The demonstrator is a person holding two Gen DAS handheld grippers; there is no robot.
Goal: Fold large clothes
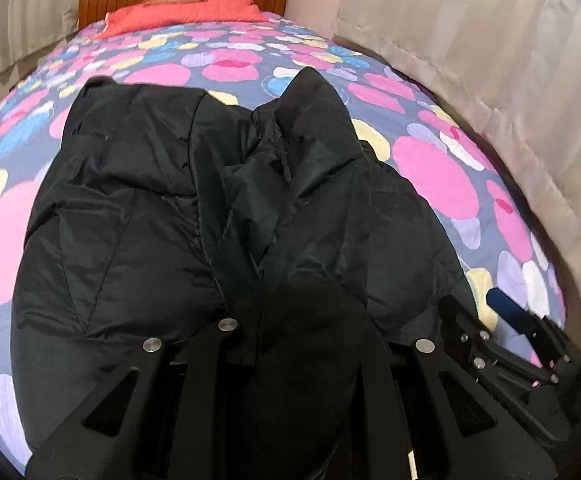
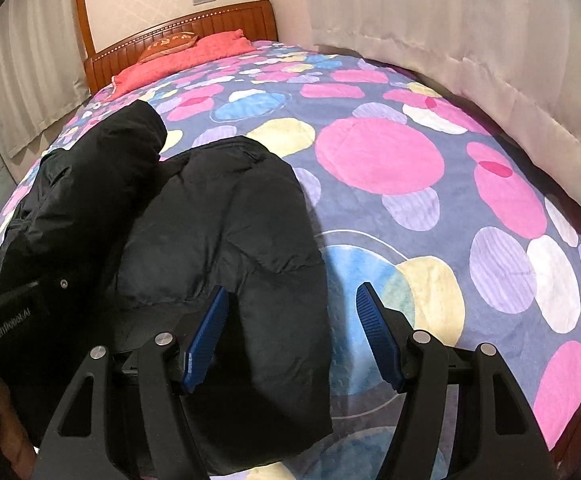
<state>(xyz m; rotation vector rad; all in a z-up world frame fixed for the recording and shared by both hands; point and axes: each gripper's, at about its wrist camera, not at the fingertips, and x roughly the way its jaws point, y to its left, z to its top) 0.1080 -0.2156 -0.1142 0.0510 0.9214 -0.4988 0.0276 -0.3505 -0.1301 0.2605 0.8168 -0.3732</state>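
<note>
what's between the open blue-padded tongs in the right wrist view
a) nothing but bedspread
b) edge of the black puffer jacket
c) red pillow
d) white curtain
b: the black puffer jacket drapes between the right tongs, whose blue pads stand apart over the bedspread.

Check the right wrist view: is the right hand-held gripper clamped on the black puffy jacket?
No, the right hand-held gripper stands open, its blue pads apart over the black puffy jacket.

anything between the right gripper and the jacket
Nothing visible. The right gripper has its jaws open right at the black jacket, whose near edge lies between them on the bedspread.
</note>
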